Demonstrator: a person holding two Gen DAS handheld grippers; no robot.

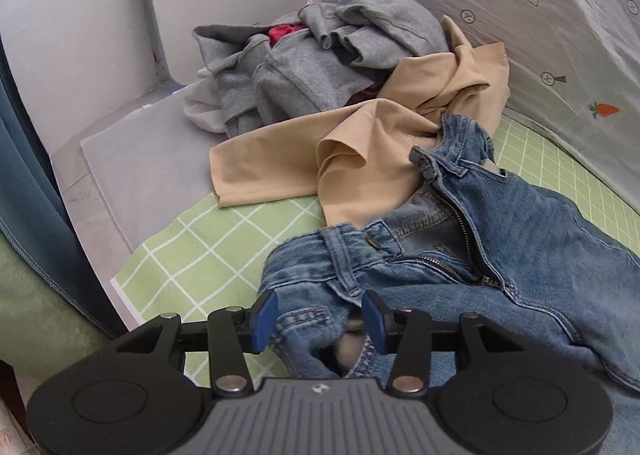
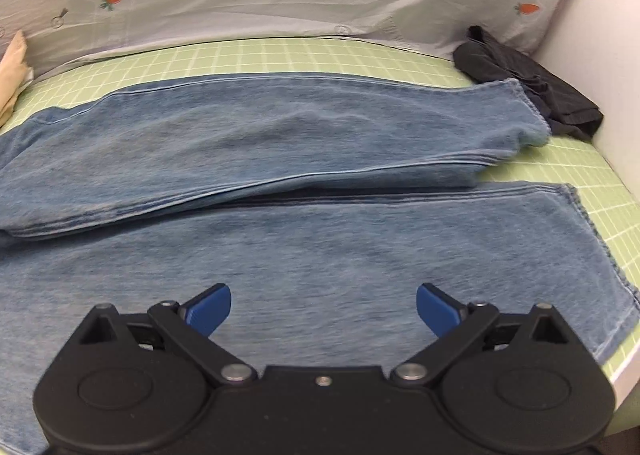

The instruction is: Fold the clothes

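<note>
The jeans lie spread on the green checked sheet, and both claws are over them. The waistband end, with the zipper undone, is at the left gripper. A bunched fold of the waistband sits between its blue pads. The pads stand a moderate way apart and seem to touch the denim at the sides, but I cannot tell whether they really press it or only bracket it.

The right gripper has its jaws spread wide, with nothing between them. It hovers above the nearer trouser leg. The other leg lies just beyond, partly over the nearer one along the inner seam. Both hems point away to the right of this claw, toward a dark crumpled garment by the white wall.

So the long axis of the jeans runs across in front of both claws, waist at the left hand, hems far to the right. I judge that a lengthwise fold needs the right claw to travel right to the hems, since it is the nearer one.

Beyond the left claw, a beige garment touches the waistband, and a grey pile waits behind it.
</note>
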